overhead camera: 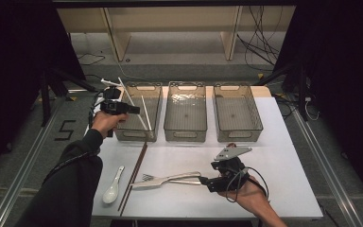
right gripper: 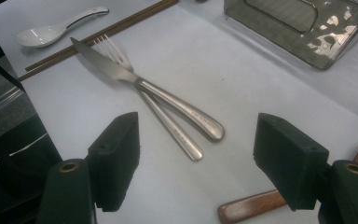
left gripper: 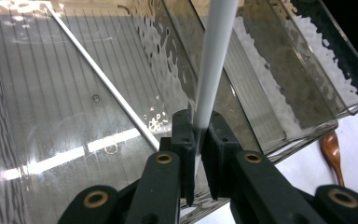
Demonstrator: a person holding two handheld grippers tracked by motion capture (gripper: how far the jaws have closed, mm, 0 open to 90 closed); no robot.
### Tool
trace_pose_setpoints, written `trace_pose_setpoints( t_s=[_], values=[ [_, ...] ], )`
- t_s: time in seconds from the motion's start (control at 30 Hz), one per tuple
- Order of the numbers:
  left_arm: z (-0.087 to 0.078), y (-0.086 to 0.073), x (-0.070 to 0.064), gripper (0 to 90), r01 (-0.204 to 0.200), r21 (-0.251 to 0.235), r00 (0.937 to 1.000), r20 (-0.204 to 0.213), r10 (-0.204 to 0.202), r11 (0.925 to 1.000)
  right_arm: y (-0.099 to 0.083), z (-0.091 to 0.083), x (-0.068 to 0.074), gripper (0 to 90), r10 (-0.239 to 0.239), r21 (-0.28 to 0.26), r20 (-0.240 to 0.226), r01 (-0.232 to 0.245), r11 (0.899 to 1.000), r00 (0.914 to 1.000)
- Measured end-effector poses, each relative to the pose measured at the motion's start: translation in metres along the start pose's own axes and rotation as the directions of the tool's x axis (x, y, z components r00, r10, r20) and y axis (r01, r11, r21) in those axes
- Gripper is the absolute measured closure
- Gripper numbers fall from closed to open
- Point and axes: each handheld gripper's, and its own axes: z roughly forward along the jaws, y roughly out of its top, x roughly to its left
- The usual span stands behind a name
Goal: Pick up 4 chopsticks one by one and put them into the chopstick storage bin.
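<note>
Left hand-held gripper pinches one white chopstick over the left bin, at ten o'clock; released tilted, it may catch the rim. Right hand-held gripper gapes toward knife and fork; crossed handles could drag together. Count: three bins, two white chopsticks, one white spoon.

A long, thin white chopstick is sitting pinched between the left tongs, slanting steeply above the leftmost clear bin, its lower end pointing down into it. A second white chopstick is lying diagonally inside that bin. On the bench, a steel knife is lying crossed over a steel fork, their handles pointing toward the spread right tongs.
</note>
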Motion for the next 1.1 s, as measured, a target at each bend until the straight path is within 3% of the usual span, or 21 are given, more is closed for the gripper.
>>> trace_pose_setpoints(
  t_s=[0.3,0.6,0.73,0.93,1.1],
  values=[
    [0.009,-0.002,0.006,82.9,0.01,0.039,0.9998,-0.017,-0.01,0.9992,0.0,0.0,0.0,32.4,0.0,0.002,-0.001,0.0,1.0,1.0],
    [0.012,-0.001,0.003,82.1,-0.004,0.035,0.9994,-0.035,0.006,0.9994,0.0,0.0,0.001,32.7,-0.003,0.007,-0.002,0.003,1.0,1.0],
    [0.015,0.0,0.004,78.8,-0.007,0.045,0.9964,-0.084,0.01,0.999,0.0,0.0,0.001,32.7,-0.002,0.007,-0.002,0.002,1.0,1.0],
    [0.015,0.001,0.004,74.7,-0.007,0.041,0.9957,-0.092,0.011,0.9991,0.0,0.0,0.001,32.9,-0.002,0.007,-0.003,0.002,1.0,1.0],
    [0.007,0.001,-0.003,63.5,-0.035,0.015,0.9968,-0.071,0.036,0.9993,0.0,0.0,0.001,33.0,-0.001,0.008,-0.002,0.001,1.0,1.0]
  ],
)
